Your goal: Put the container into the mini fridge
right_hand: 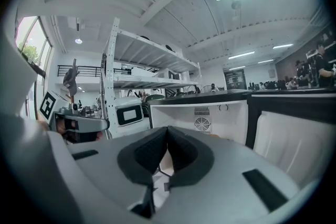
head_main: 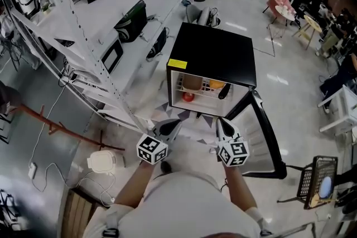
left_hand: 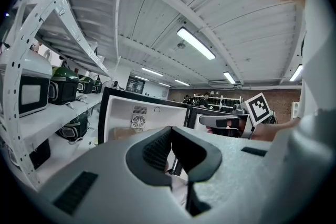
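Evidently the left gripper (head_main: 169, 127) and right gripper (head_main: 224, 126) are hovering clenched, empty, before the mini fridge (head_main: 212, 53); the container (head_main: 192, 82) is seemingly sitting inside already, door (head_main: 266, 136) hanging open.

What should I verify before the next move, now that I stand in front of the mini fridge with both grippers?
1. Mini fridge door swung open to the right: ok.
2. Left gripper jaws together, nothing between them: ok.
3. Right gripper jaws together, nothing between them: ok.
4. Both grippers outside the fridge, apart from the door and the shelf: ok.
5. Container already inside: cannot tell. A tan object stands on the wire shelf, but whether it is the container is not clear.
6. Container in a gripper, ready to place: not ok.
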The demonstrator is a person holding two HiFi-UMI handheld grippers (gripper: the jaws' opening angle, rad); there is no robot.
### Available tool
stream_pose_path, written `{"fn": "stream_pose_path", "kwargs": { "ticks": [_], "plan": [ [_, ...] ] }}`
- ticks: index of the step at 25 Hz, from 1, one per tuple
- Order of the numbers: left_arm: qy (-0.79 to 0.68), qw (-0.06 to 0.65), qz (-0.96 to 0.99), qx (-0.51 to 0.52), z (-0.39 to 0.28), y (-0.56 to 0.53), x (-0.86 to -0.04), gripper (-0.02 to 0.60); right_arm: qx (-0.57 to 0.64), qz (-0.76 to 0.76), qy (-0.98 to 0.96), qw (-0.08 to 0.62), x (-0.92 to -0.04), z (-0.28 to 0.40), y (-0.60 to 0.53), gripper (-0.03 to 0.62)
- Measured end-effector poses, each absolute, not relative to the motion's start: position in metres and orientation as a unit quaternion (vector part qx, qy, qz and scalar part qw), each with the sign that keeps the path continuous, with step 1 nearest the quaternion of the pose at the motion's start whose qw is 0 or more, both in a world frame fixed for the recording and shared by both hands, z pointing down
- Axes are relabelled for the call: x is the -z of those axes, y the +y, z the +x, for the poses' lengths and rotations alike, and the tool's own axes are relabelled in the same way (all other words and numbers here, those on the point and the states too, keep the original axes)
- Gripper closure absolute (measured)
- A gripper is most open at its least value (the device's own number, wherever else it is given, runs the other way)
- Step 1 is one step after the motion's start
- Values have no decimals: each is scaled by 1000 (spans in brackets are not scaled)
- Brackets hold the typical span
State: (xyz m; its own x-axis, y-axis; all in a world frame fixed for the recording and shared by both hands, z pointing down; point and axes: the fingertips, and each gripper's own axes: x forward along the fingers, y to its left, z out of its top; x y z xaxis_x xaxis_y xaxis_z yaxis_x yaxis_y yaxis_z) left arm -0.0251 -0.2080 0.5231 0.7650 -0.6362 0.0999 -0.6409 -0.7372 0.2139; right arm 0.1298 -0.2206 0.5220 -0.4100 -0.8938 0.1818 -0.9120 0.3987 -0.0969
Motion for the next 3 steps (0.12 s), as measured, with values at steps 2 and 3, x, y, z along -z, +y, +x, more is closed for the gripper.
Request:
{"fn": "stream_pose_path", "kwargs": {
  "ticks": [2, 3],
  "plan": [
    [-343, 119, 932, -10, -26, -208, -524, 577, -89, 541, -835, 49, -521, 130, -221, 586],
    [-343, 119, 932, -10, -26, -209, -524, 577, -88, 541, -835, 48, -520, 130, -221, 586]
  ]
}}
